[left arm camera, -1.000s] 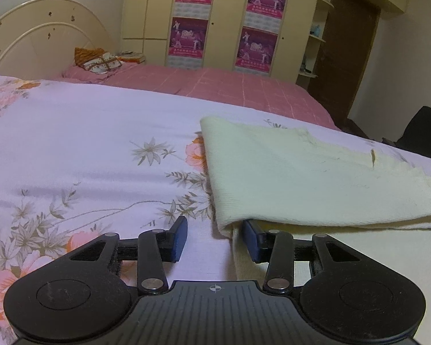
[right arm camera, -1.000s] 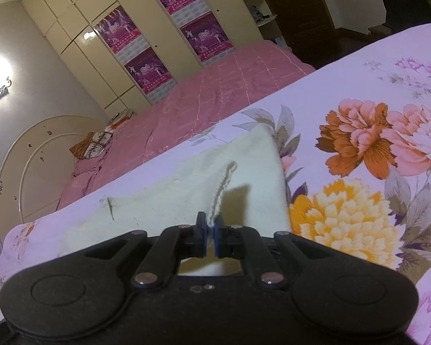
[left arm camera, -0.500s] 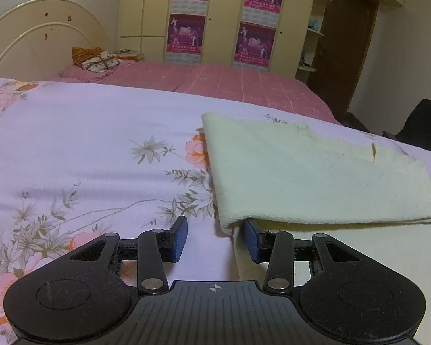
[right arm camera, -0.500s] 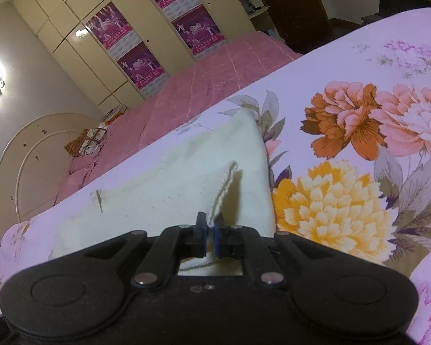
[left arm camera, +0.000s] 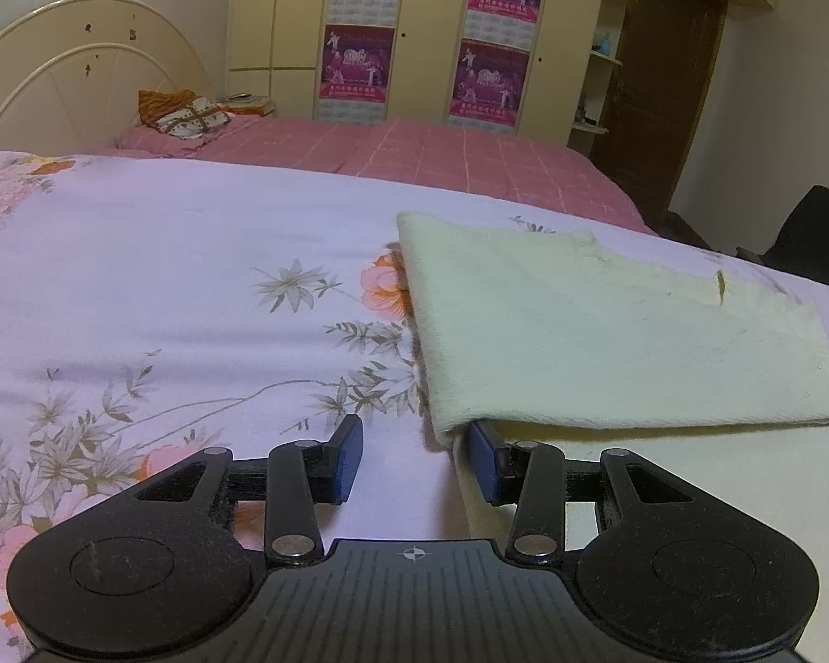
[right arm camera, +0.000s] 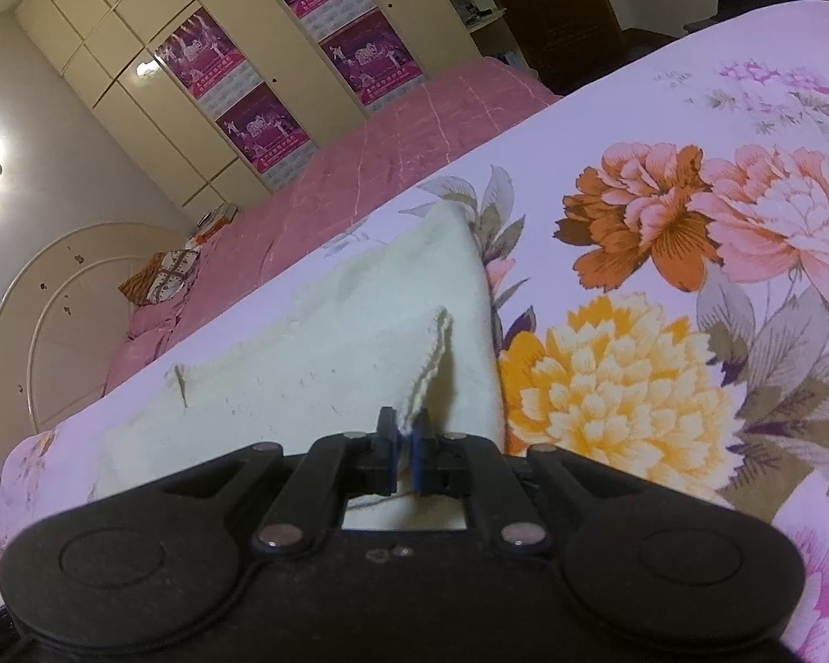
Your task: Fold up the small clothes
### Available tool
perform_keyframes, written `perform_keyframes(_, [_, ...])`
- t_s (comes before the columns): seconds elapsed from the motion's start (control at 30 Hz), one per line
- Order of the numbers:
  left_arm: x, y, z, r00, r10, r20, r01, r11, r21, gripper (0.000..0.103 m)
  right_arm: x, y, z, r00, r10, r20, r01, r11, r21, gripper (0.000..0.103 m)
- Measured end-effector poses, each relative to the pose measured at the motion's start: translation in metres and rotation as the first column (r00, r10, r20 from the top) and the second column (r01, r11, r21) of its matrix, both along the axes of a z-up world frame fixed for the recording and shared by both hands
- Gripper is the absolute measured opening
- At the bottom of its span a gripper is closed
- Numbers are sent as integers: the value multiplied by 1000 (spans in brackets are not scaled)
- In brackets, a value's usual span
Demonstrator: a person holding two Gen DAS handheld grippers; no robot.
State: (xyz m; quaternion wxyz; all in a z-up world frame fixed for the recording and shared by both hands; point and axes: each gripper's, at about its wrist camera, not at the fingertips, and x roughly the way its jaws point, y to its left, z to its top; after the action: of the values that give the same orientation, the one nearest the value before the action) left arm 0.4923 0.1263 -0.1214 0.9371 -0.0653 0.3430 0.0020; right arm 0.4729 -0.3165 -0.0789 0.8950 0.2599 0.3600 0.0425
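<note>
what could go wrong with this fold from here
The right gripper pinches only a thin edge of the cream cloth, so it might slip out. The left gripper is open at the fold's corner, holding nothing, so the folded layer could drag or skew across the floral sheet.

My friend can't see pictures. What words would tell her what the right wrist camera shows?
A black claw pinches the edge of a cream cloth, lifting one corner off a bedsheet printed with big orange, yellow and pink flowers. Behind it are a pink bed and cream wardrobes with purple posters.
</note>
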Motion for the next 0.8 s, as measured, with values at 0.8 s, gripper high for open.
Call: perform_keyframes(0.8, [23,-47,14,979,-204,19,200,973,118,45,10,24,9,992,121,-36,-126,942,-310,10])
